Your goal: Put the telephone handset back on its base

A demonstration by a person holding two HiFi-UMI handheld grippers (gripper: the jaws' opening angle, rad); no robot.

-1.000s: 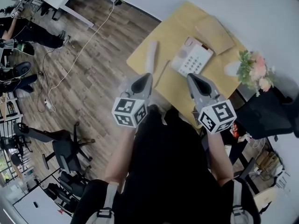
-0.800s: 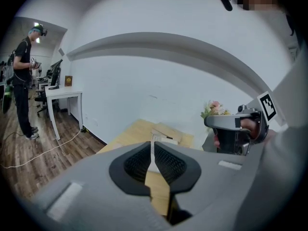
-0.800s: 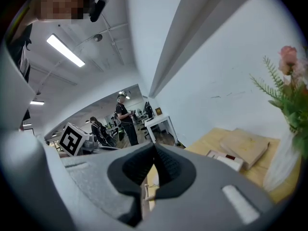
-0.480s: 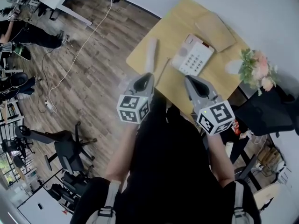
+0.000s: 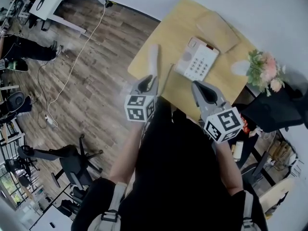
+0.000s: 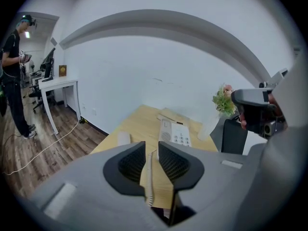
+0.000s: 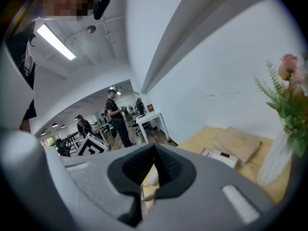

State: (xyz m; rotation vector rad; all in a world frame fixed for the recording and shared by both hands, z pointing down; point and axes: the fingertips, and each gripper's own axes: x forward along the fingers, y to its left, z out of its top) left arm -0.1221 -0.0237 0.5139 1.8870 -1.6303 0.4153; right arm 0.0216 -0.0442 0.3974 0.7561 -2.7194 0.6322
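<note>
Wood-topped counter (image 5: 173, 28) stands against a white wall, with plank flooring and office desks off to the left. On it the telephone handset (image 5: 153, 57) lies flat near the left edge, apart from its base (image 5: 198, 59), and a coiled cord (image 5: 166, 77) trails over the counter between the 2. A flat board (image 5: 219, 29) lies behind the base, and flowers (image 5: 263, 69) stand at the right.

The left hand-held gripper (image 5: 150, 78) hangs just short of the handset's near end. Its jaws have just been opening and stand a narrow gap apart, gripping nothing; only the cord shows through the gap. The right hand-held gripper (image 5: 198, 84) is empty, its 2 jaws meeting at the tips.

The step in hand looks like the reach for the handset. To do it well, the left jaws likely need to widen further, straddle the handset's narrow middle rather than an end, and close squarely with the cord kept out of the pinch.
</note>
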